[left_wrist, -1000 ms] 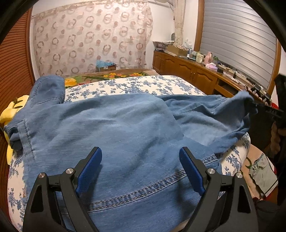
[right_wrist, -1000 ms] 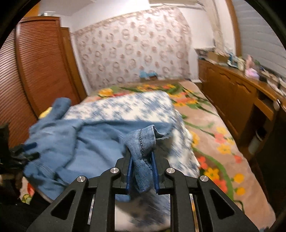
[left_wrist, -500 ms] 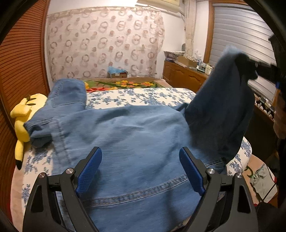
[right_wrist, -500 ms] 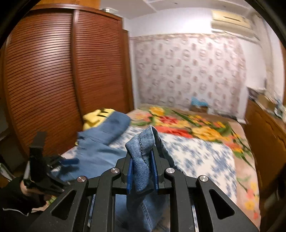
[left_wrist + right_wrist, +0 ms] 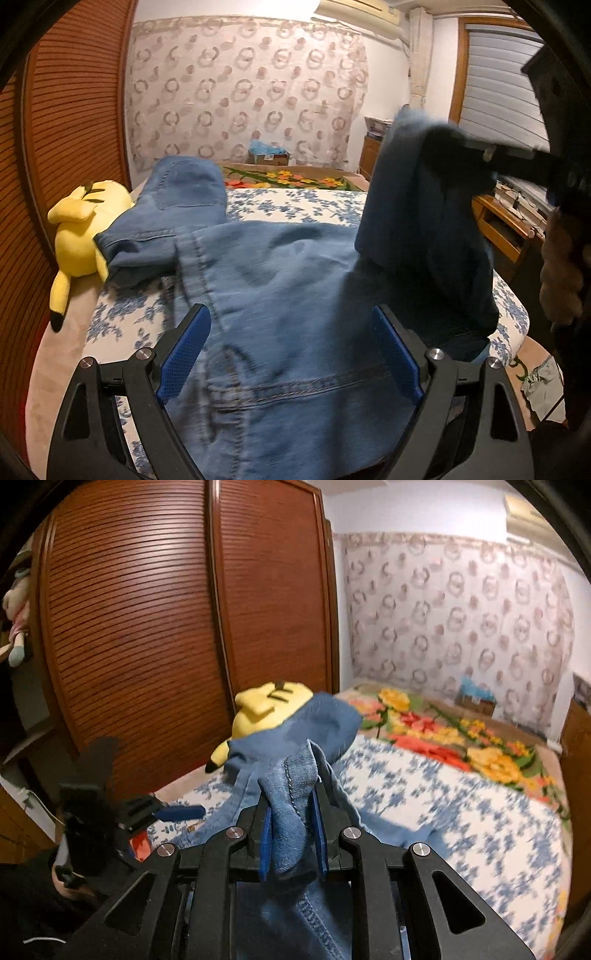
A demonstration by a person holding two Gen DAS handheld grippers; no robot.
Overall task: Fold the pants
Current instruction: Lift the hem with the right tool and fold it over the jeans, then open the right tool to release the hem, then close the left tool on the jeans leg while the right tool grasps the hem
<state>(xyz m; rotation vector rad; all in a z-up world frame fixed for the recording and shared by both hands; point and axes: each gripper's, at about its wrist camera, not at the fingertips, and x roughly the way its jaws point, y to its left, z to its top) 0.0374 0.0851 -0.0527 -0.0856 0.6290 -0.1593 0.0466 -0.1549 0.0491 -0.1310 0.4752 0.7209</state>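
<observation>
Two sets of jaws: my right gripper [image 5: 291, 840] has denim bunched between its jaws, which have just been easing apart, lifting one leg of the pants [image 5: 295, 295] to fold across. My left gripper [image 5: 290, 354] stands wide, empty, over the waistband on the bed [image 5: 295, 203]. Only the right view shows the hem in the jaws; the left shows the leg hanging.

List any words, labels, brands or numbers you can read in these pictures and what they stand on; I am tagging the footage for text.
No text can be read in either view.
Cardboard box at the far wall: it may carry a label, too small and blurred to read.
Jeans: no tag or brand patch shows.
Yellow plush toy: no writing.
Clutter on the wooden counter: too blurred to read.
</observation>
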